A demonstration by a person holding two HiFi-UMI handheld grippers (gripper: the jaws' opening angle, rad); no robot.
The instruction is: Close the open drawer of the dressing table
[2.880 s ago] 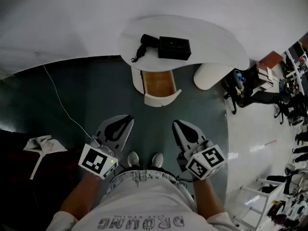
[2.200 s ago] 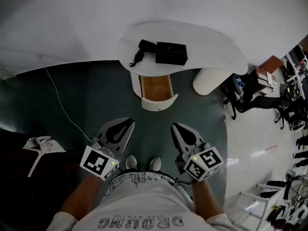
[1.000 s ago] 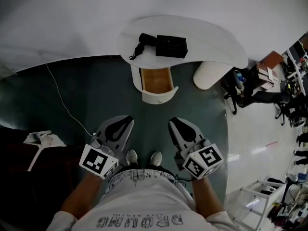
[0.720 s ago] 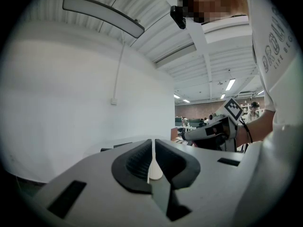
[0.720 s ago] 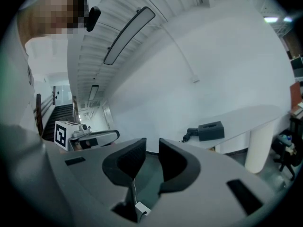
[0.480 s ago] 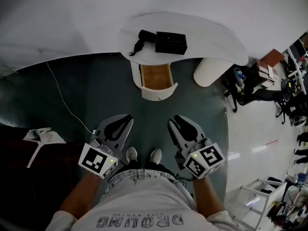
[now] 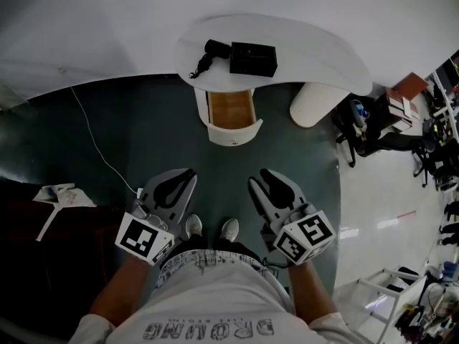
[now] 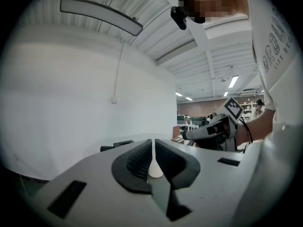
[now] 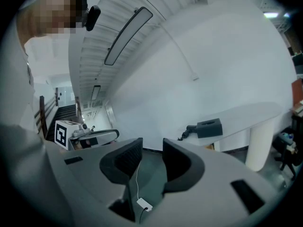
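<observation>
Gaping wood-lined drawer w/ curved white front under kidney-shaped tabletop.

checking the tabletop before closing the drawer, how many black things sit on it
2: a black corded device, seemingly a hair dryer, left on the white curved tabletop, and a black rectangular box just right of it.

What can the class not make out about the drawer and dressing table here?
- Head view: back of the drawer, hidden under the tabletop; its handle, too small.
- Head view: what the black box holds, too small.
- Right gripper view: the drawer, largely hidden behind the right gripper body.
</observation>
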